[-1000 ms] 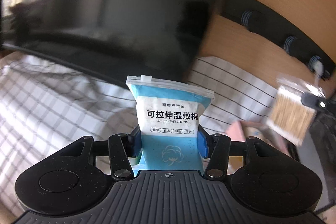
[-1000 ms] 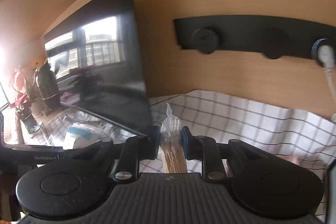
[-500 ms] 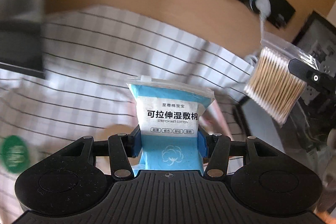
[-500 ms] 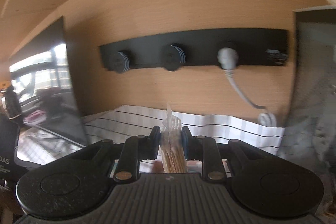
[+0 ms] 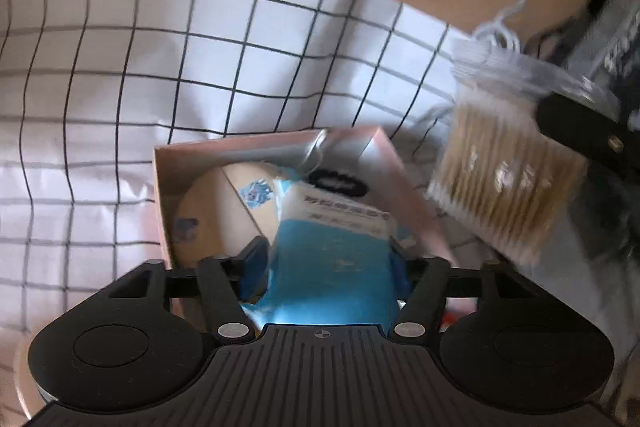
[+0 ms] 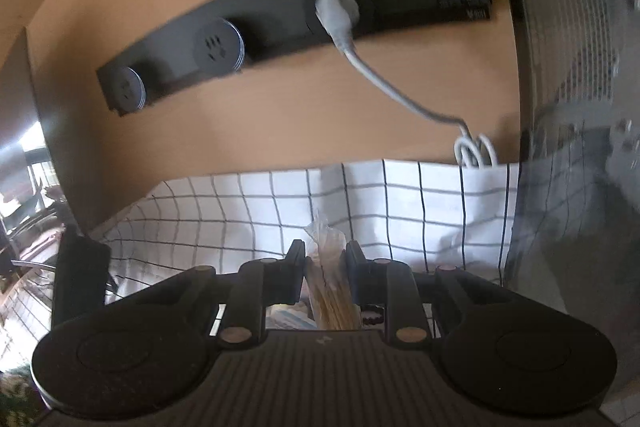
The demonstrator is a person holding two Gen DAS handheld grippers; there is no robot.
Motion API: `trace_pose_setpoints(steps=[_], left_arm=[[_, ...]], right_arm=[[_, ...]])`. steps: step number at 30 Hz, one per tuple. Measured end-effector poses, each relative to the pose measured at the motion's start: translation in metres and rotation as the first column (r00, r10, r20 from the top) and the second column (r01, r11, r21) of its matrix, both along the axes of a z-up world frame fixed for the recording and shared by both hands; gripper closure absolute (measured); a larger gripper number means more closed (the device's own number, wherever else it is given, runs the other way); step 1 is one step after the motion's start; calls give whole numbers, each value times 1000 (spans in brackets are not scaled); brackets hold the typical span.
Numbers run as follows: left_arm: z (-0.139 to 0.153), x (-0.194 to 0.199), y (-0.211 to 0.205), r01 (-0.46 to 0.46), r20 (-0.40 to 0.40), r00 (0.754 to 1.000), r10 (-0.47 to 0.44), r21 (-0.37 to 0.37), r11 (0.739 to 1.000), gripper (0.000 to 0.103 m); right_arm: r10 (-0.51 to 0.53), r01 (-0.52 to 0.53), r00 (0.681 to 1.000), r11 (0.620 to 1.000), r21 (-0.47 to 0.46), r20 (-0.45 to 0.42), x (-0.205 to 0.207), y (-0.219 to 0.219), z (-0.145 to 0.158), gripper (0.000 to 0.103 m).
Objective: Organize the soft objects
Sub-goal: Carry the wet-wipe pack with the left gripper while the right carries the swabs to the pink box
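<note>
Above the pink box (image 5: 160, 187), both jaws pinch upright packs: cotton pouch (image 5: 332, 247), swab bag (image 6: 326, 279).

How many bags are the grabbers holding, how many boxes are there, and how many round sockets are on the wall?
Bags: 2, the blue cotton bag and the swab bag
Boxes: 1, the pink box
Sockets: 3, two free and one with a plug
Total: 6
</note>
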State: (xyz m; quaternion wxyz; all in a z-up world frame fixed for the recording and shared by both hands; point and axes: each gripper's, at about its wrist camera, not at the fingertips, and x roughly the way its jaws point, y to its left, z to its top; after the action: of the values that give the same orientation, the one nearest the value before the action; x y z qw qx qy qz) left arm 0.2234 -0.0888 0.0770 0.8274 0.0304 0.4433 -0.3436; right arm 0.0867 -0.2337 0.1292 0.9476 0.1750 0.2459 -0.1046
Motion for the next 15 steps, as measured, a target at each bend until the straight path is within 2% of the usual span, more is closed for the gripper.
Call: trace_pose_setpoints(steps=[4,5,6,8,13,14,15], left_arm=[[-5,-4,2,11,35,999,-16,123,992,29],[-2,-5,6,2,50,999,-9,130,991,32],[3,-6,11,-1,58,998,-5,111,994,36],[16,-7,21,-1,59,998,-2,64,998,37],[49,-13,39,-5,122,993,6,-14,1000,38],[52,-13,37,-11,121,993,12,-10,1000,44],[52,-13,37,-14,117,993,13,3,1000,56]], right_arm=[[-21,22,999,1000,17,-32,18,-3,-20,82],[-29,29,999,1000,-2,-33,22,-3,-25,82],[-36,35,999,999,-35,-30,25,0,-29,82],[-34,30,998,997,-75,-45,32,3,-38,82],[13,-14,994,1000,0,-104,44,1,-63,81],[34,-32,993,999,18,-112,45,1,-67,81],[51,-48,992,998,29,-115,44,3,-69,81]])
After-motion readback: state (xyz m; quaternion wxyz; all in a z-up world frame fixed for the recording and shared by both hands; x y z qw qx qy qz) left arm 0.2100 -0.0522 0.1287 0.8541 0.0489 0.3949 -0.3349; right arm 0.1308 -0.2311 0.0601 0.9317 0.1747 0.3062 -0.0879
